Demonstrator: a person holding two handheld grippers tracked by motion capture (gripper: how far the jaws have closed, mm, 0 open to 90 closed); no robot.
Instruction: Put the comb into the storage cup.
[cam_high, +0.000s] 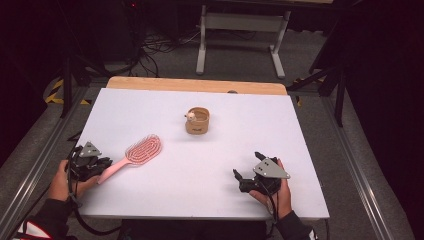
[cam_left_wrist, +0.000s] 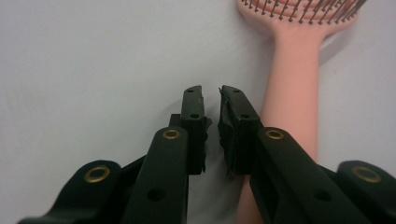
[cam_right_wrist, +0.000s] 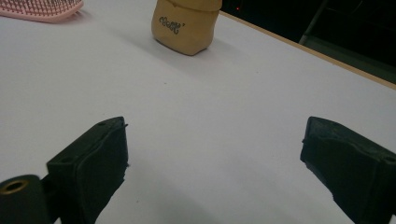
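up close, left tongs (cam_left_wrist: 211, 95) barely parted beside brush handle (cam_left_wrist: 292, 88); right tongs (cam_right_wrist: 212, 140) wide open.

The pink hairbrush (cam_high: 134, 155) looks like smooth matt plastic. The tan pouch (cam_high: 198, 121) seems soft and cloth-like, sitting on a matt white table top (cam_high: 210, 165) with a wooden edge.
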